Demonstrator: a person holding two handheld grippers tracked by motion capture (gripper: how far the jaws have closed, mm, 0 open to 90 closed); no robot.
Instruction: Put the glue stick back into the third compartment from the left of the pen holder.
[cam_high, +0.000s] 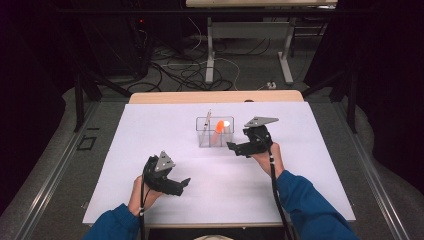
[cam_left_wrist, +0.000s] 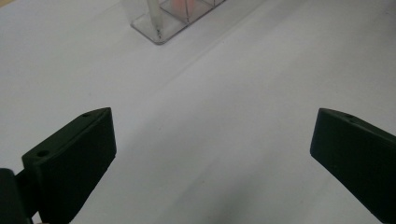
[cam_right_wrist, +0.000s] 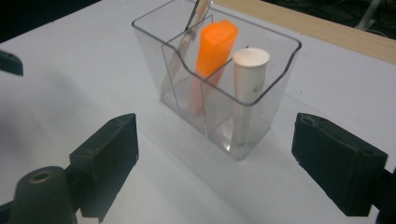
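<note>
While held just right of the clear holder (cam_right_wrist: 219, 88), right gripper (cam_right_wrist: 215, 163) spread wide, nothing between the jaws. Ahead of those jaws, inside the holder's compartments: orange marker (cam_right_wrist: 212, 51), white tube (cam_right_wrist: 247, 79) bearing faint grey print, unreadable, and slim pen (cam_right_wrist: 194, 21). Left gripper (cam_left_wrist: 212, 158) likewise gaping, over bare white tabletop (cam_left_wrist: 210, 93), holder far ahead.

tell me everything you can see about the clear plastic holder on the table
The clear plastic holder is a small upright box, open at the top, split by clear dividers into compartments. It stands on the white table, toward the far side. Inside lean an orange marker, a white tube and a thin silvery pen, each in its own compartment. No gripper touches it.
</note>
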